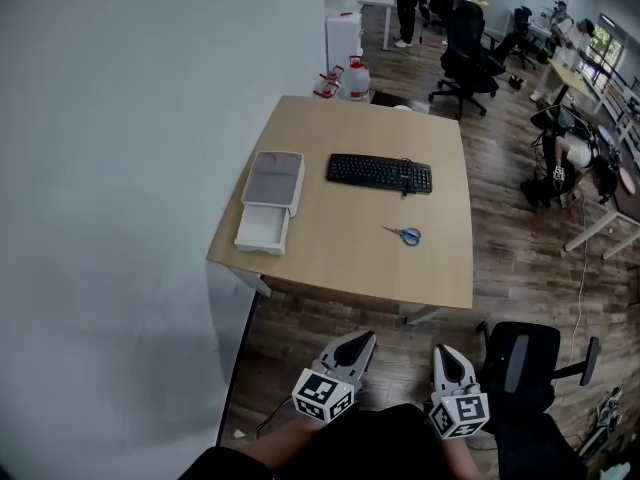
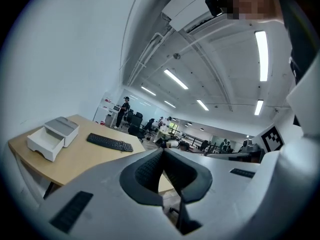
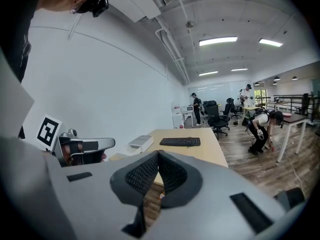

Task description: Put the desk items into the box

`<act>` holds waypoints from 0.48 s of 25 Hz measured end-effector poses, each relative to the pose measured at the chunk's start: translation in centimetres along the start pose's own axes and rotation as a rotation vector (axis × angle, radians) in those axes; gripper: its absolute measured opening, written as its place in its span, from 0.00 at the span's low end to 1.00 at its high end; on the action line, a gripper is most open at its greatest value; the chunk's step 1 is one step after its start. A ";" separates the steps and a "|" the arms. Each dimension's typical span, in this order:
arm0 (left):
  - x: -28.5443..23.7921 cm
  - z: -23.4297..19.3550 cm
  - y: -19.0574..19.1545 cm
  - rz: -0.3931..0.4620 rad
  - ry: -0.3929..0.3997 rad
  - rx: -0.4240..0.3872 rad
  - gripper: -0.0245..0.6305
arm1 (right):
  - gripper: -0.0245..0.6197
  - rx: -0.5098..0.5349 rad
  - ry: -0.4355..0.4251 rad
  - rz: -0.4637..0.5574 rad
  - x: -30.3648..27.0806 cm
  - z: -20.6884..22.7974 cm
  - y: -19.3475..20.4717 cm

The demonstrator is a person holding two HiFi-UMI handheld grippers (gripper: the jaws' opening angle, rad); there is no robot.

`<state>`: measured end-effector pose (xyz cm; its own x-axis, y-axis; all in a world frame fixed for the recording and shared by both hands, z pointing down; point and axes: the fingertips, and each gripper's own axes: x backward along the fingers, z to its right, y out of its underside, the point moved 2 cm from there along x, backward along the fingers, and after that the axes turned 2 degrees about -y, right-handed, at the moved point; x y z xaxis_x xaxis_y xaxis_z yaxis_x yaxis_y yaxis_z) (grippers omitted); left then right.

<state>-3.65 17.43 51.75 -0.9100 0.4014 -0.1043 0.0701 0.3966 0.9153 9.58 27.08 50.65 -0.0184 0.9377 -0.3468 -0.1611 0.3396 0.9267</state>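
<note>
On the wooden desk (image 1: 340, 258) a white box with a grey lid (image 1: 270, 200) has its drawer pulled out at the left side. A black keyboard (image 1: 379, 173) lies in the middle and blue-handled scissors (image 1: 403, 234) lie nearer the front. Both grippers hang short of the desk's near edge, above the floor. My left gripper (image 1: 358, 340) is shut and holds nothing; my right gripper (image 1: 445, 352) is shut and holds nothing too. The left gripper view shows the box (image 2: 52, 136) and keyboard (image 2: 110, 142) beyond the left gripper's (image 2: 162, 152) closed tips. In the right gripper view the keyboard (image 3: 180, 142) and box (image 3: 140, 142) lie past the right gripper's (image 3: 158, 154) tips.
A white wall runs along the desk's left side. A black office chair (image 1: 525, 363) stands at my right. Behind the desk are water jugs (image 1: 355, 78), more chairs (image 1: 468, 53), other desks and several people.
</note>
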 end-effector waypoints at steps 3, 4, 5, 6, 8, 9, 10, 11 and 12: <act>-1.5 -0.9 -0.4 -0.014 0.022 0.001 0.06 | 0.13 -0.017 0.014 -0.003 -1.3 0.4 -0.6; -1.9 -1.3 -0.3 -0.020 0.029 -0.003 0.06 | 0.13 -0.018 0.018 -0.005 -1.7 0.6 -0.6; -2.5 -1.7 -0.2 -0.025 0.034 -0.008 0.06 | 0.13 -0.016 0.021 -0.007 -2.1 0.9 -0.5; -3.0 -2.1 -0.1 -0.029 0.037 -0.013 0.06 | 0.13 -0.013 0.025 -0.010 -2.6 1.2 -0.4; -4.2 -3.0 0.1 -0.035 0.037 -0.020 0.06 | 0.13 -0.012 0.031 -0.009 -3.7 2.0 -0.4; -4.7 -3.4 0.1 -0.038 0.034 -0.022 0.06 | 0.13 -0.015 0.033 -0.007 -4.2 2.4 -0.5; -5.3 -3.9 0.0 -0.040 0.030 -0.025 0.06 | 0.13 -0.020 0.034 -0.003 -4.8 2.8 -0.6; -6.0 -4.3 -0.1 -0.043 0.026 -0.029 0.06 | 0.13 -0.026 0.033 0.002 -5.3 3.2 -0.8; -6.8 -4.7 -0.2 -0.046 0.020 -0.038 0.06 | 0.13 -0.031 0.032 0.006 -6.0 3.7 -1.0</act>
<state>0.56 10.70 54.08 -0.9199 0.3666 -0.1394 0.0126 0.3829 0.9237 13.54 21.36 52.33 -0.0506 0.9368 -0.3462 -0.1915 0.3311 0.9240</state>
